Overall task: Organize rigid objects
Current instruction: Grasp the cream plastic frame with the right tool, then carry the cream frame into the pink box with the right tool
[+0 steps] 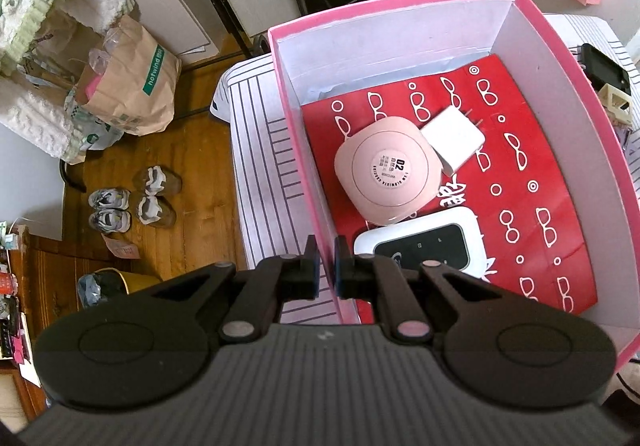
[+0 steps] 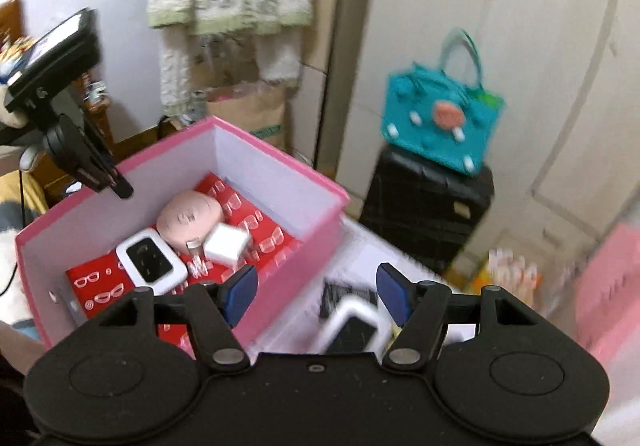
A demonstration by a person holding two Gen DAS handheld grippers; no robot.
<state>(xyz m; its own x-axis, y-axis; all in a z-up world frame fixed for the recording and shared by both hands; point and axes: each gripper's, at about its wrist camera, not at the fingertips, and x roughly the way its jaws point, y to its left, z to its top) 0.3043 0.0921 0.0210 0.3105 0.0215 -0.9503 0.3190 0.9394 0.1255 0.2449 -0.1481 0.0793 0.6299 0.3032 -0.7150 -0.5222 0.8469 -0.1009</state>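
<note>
Pink box (image 1: 400,8) (red, white-patterned lining (image 1: 560,174)), teal bag (image 2: 440,126)

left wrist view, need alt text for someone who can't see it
The shut left hand-held gripper pinches the near wall of an open pink cardboard box. Inside lie a rounded pink plastic case, a white plug adapter and a white-and-black device.

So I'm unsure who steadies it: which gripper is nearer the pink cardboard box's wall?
Left. The left gripper is shut on the pink cardboard box wall; the right gripper hovers open beside it.
</note>
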